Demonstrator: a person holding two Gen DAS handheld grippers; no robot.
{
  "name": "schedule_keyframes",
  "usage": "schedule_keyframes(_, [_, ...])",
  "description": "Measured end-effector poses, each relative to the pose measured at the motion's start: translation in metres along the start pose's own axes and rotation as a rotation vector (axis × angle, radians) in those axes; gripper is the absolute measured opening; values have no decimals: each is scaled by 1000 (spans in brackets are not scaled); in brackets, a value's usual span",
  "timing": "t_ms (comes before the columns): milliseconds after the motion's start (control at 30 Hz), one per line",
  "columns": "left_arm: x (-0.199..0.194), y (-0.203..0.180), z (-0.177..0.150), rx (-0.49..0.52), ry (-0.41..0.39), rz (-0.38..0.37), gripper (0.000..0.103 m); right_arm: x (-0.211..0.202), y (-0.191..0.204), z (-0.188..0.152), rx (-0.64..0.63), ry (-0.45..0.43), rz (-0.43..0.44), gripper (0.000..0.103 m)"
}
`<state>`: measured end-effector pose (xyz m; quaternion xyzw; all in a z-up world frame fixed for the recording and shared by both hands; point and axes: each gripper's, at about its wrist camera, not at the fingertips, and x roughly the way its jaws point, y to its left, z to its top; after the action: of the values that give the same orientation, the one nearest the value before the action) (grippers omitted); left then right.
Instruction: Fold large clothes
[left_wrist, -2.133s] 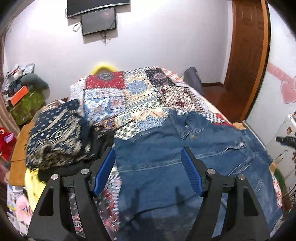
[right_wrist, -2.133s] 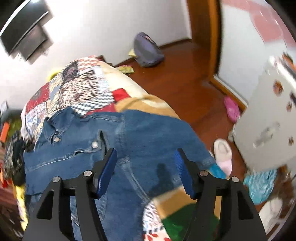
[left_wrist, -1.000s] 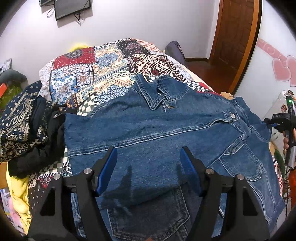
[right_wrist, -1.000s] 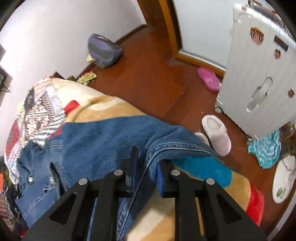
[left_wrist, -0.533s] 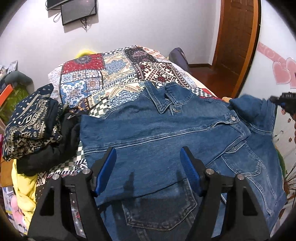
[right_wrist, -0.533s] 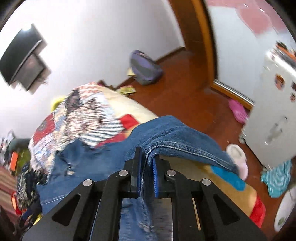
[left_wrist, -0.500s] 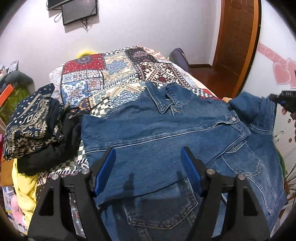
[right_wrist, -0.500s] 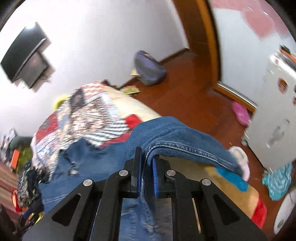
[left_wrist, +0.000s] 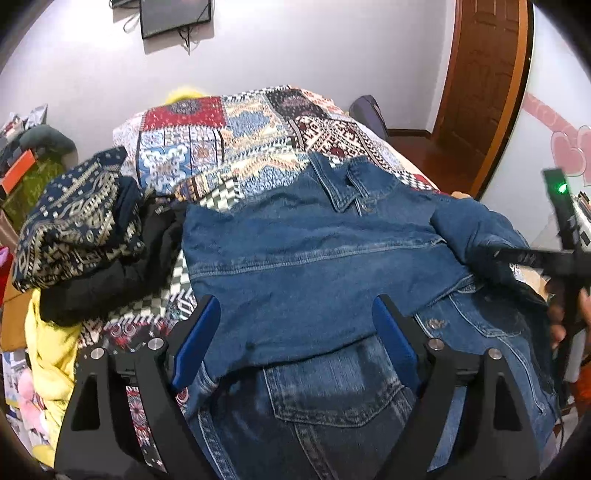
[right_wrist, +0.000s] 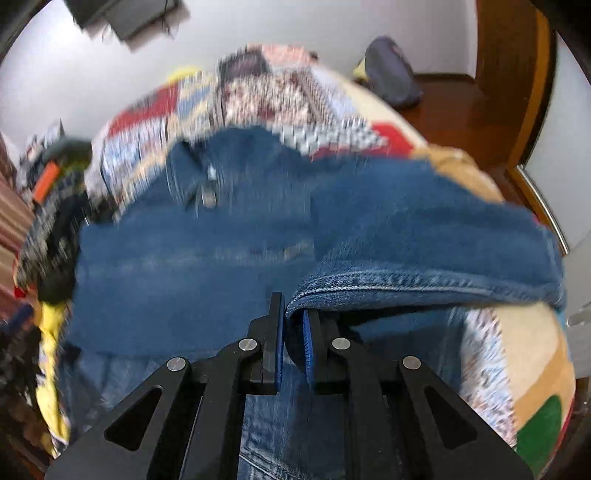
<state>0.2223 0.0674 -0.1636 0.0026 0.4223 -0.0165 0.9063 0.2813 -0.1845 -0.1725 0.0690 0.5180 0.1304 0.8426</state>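
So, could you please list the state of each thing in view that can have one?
Denim jacket: spread on the bed, one side folded over, the other side lifted.
Left gripper: jaws opening, nothing between them.
Right gripper: shut on the jacket's edge.
Clothes pile: folded, stacked beside the jacket.
Door: closed, as far as shown.
Screen: off.

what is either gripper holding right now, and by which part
Right gripper pinches the blue denim jacket by a stitched sleeve edge; left gripper, jaws opening, holds nothing.
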Motion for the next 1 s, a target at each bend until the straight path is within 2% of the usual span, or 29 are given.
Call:
schedule_keyframes(100, [6, -2, -5, 5, 32, 4, 84, 2, 0, -4, -7, 35, 1, 12])
schedule_keyframes(133, [8, -2, -6, 7, 38, 7, 84, -1, -1, -4, -5, 46, 12, 18])
schedule_keyframes(233, [11, -4, -6, 2, 47, 7, 84, -14, -11, -4, 32, 80, 71, 48])
schedule_keyframes(400, [10, -5, 3, -16, 23, 6, 84, -48, -34, -4, 110, -11, 62, 50])
schedule_keyframes(467, [10, -6, 8, -26, 16, 3, 84, -58, -55, -2, 182, -48, 54, 61])
schedule_keyframes(567, [13, -7, 14, -39, 13, 4, 84, -62, -92, -1, 301, -89, 22, 62])
schedule_keyframes(800, [25, -12, 19, -60, 35, -14, 84, -21, -163, -6, 584, -34, 38, 62])
schedule_keyframes(900, [34, -14, 18, -57, 58, -11, 84, -2, -176, -7, 658, -19, 72, 62])
schedule_keyframes(1000, [40, -14, 16, -63, 72, -10, 84, 1, -182, -4, 692, -64, 65, 62])
